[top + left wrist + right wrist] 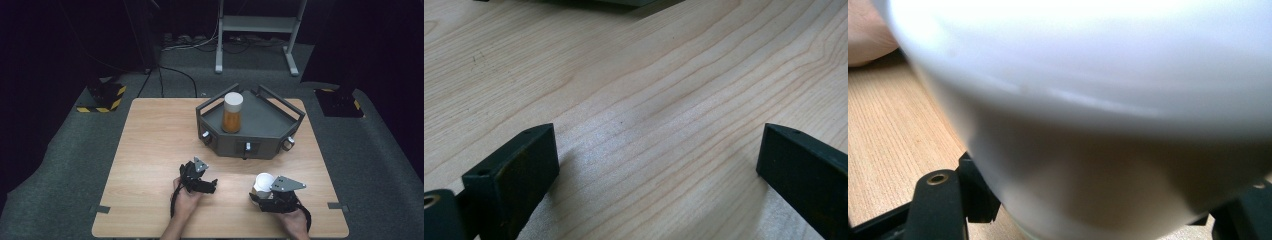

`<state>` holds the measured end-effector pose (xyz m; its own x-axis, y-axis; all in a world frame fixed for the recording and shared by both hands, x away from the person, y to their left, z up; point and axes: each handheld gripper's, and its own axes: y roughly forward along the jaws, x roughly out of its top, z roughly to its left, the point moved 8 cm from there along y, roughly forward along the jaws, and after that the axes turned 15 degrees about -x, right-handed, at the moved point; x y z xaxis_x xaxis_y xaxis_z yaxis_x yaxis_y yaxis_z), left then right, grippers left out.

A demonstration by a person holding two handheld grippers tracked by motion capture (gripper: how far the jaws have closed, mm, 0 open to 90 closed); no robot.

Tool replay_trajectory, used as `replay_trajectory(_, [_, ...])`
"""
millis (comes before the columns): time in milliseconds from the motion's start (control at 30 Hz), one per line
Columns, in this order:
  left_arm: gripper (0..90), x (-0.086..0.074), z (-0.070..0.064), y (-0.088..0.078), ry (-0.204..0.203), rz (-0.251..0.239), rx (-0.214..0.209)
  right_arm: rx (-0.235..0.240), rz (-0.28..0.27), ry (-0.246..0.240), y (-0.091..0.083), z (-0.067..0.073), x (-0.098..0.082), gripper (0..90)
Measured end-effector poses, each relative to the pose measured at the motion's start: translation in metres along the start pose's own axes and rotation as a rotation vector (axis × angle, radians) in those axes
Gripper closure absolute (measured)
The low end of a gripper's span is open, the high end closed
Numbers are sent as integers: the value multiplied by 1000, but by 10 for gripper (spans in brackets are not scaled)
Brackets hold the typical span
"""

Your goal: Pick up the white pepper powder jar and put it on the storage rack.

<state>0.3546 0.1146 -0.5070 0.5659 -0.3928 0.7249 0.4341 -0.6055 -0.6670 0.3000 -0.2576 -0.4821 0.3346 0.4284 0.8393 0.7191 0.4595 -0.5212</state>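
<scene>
1. The right hand-held gripper (261, 192) is at the near right of the counter (150, 150). Its jaws are clamped on a white cup (263, 182), which is in the near right part of the counter.
2. In the right gripper view the cup (1088, 100) sits very close between the 2 black jaws, so the grip looks firm. I cannot tell if its base is on the counter or a little above it.
3. The left hand-held gripper (212, 186) is at the near middle, resting low on the counter. Its jaws are apart, with bare wood between them (659, 150), so it holds nothing.
4. Farther away, at the far right part of the counter, stands a dark tray (270, 120) with raised rails.
5. In the left part of the tray 1 tumbler (232, 112) stands upright, orange below and white on top.
6. My judgement: the grasp of the cup is done. If the cup belongs in the tray beside the tumbler, then lifting, carrying and setting down are all left. The free space in the tray is to the right of the tumbler.
</scene>
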Motion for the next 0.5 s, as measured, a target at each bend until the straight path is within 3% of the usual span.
replay_trajectory(500, [34, 0, 0, 0, 0, -1, 0, -12, -3, 51, -6, -14, 8, 307])
